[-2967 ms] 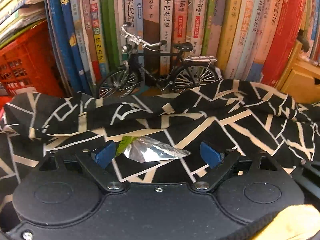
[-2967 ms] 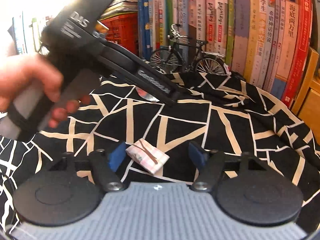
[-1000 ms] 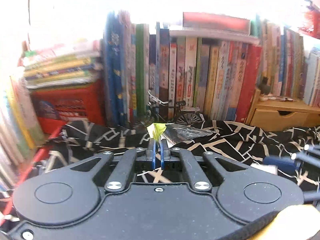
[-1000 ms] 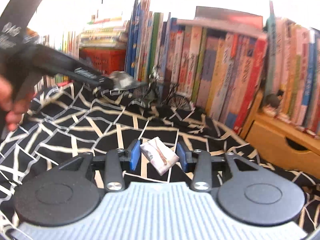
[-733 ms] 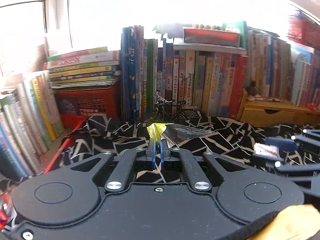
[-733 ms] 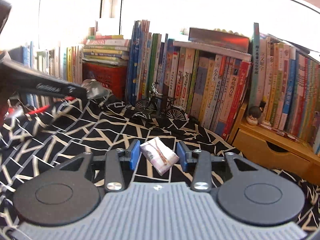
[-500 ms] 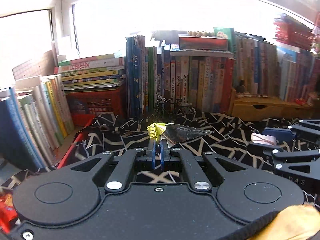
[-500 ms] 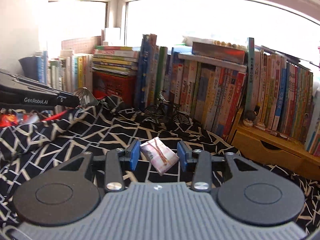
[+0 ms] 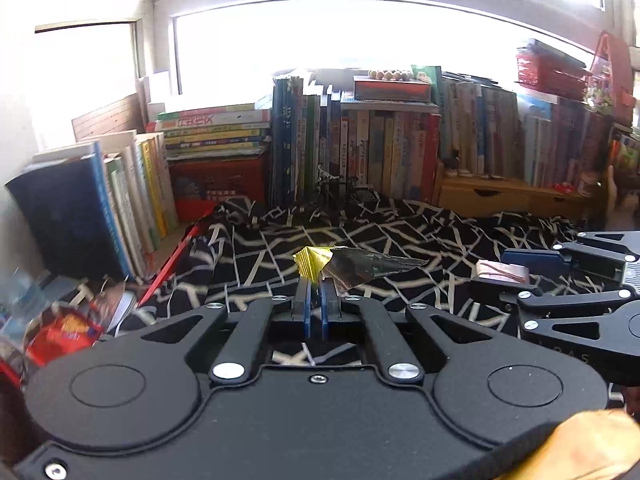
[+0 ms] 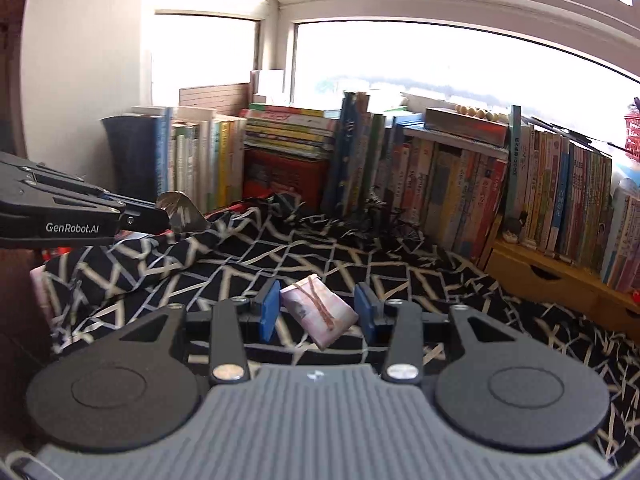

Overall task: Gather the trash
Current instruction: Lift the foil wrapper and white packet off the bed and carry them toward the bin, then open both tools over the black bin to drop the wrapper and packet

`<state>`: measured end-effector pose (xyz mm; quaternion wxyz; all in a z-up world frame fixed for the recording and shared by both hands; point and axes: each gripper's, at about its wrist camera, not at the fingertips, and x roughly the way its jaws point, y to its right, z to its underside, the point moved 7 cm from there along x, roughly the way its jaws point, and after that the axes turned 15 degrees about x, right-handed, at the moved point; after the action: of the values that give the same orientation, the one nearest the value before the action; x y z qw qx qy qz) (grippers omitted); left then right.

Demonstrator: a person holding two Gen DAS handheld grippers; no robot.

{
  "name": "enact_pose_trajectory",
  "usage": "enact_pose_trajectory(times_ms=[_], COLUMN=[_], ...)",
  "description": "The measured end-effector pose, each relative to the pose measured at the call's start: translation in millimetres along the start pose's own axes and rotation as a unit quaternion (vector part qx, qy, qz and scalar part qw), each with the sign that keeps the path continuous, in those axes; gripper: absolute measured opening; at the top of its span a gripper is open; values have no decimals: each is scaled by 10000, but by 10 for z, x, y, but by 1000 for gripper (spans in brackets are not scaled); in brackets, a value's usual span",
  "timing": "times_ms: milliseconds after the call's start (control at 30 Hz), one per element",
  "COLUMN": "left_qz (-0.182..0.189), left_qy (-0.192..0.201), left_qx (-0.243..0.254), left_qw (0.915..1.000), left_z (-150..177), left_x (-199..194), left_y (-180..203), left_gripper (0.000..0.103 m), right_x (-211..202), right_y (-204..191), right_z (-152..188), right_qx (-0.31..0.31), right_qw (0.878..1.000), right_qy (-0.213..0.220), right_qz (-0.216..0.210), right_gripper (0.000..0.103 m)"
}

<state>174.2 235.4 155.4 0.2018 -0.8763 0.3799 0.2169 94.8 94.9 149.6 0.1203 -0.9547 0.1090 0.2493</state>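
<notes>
My left gripper (image 9: 314, 290) is shut on a crumpled foil wrapper (image 9: 360, 266), silver with a yellow-green end, held in the air above the black patterned cloth (image 9: 400, 232). In the right wrist view the same left gripper (image 10: 160, 216) reaches in from the left with the wrapper (image 10: 182, 212) at its tip. My right gripper (image 10: 317, 310) is shut on a small pink-and-white packet (image 10: 318, 314), which sits tilted between the blue pads. The left wrist view shows that right gripper (image 9: 520, 276) at the right edge with the packet (image 9: 502, 270).
Rows of upright books (image 9: 380, 152) line the back, with a red crate (image 9: 218, 188), a model bicycle (image 9: 344, 190) and a wooden drawer box (image 9: 500, 196). Red snack wrappers (image 9: 60, 332) lie in a heap at the lower left, beside more books (image 9: 120, 204).
Both grippers shut on their pieces of trash, lifted them off the cloth and drew back from the books. The view has widened to show the windows.
</notes>
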Motion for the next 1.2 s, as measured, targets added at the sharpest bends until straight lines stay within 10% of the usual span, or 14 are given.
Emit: enact_pose_trajectory(times_ms=[700,1200], left_qz=[-315,-258], left_qy=[-373,-932], left_qx=[-479,-960], left_qw=[9977,9907], left_z=[1292,2089], left_x=[-1291,-1518], left_y=[-231,-262], left_gripper=[4,4], right_x=[-762,-836], right_y=[-1007,-1447], right_z=[939,1394], right_qx=[-285,-367], right_qw=[9954,9893], right_qy=[-685,-1105], right_qz=[-604,-878], right_gripper=[47,47])
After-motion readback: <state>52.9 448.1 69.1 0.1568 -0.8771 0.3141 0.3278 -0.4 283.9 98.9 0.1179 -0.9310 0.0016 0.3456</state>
